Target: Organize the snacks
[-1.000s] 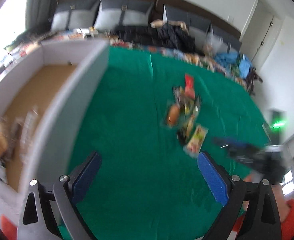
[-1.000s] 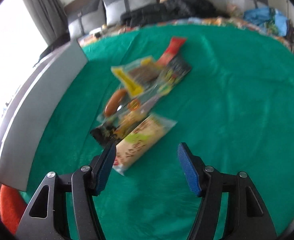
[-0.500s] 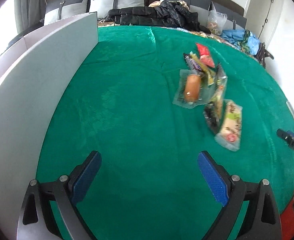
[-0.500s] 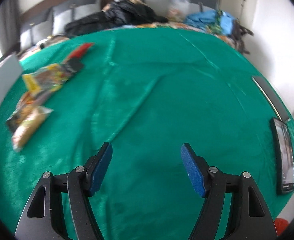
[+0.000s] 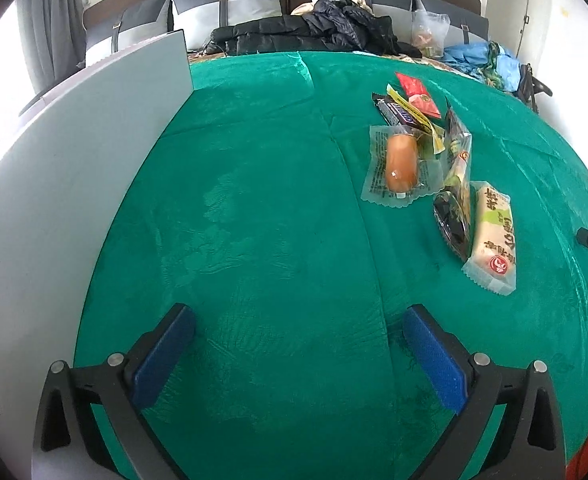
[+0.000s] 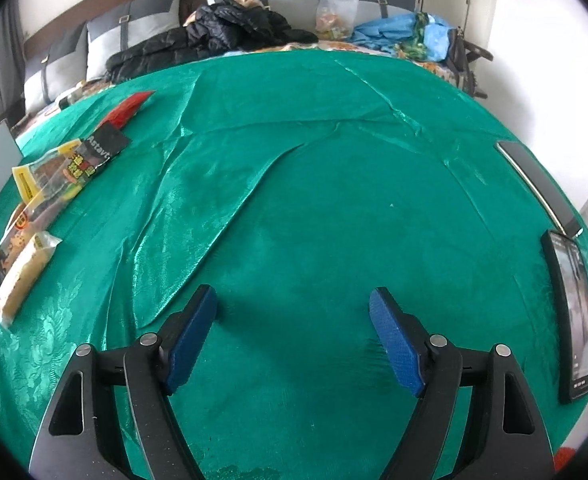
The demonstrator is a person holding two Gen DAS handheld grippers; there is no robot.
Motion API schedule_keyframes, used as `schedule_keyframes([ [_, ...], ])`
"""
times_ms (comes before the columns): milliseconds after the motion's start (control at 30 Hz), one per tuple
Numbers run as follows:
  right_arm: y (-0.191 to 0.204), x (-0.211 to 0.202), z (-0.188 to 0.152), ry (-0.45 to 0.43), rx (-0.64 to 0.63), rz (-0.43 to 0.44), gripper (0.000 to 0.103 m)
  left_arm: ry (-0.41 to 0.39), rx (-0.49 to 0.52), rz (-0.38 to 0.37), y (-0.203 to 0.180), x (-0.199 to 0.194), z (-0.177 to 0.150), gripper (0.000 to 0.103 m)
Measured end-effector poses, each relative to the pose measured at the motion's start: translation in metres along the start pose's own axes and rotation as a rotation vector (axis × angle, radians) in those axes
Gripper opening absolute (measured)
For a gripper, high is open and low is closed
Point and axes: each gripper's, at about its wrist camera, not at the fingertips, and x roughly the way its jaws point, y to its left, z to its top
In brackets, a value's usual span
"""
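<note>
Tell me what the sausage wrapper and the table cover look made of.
Sausage wrapper: clear plastic film, seemingly; the sausage shows through and the edges are crimped. Table cover: green fabric, probably satin or velvet; it has creases, sheen and a faint woven pattern.

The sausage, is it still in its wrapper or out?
In its wrapper. The sausage lies sealed inside a clear packet, flat on the green cloth.

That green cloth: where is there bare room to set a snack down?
Bare green cloth lies between the grey box wall and the snack pile, and again in the right wrist view from the pile across to the phone. Only the pile itself is crowded, packets overlapping.
</note>
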Motion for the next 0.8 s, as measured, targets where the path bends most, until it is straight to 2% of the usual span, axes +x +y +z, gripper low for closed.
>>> schedule_keyframes([
  [800, -0.0017, 0.001, 0.0015, 0.0, 0.002, -0.006, 0.084, -0.002, 0.0, 0.001, 0.0004, 0.0, -0.0016, 0.103],
])
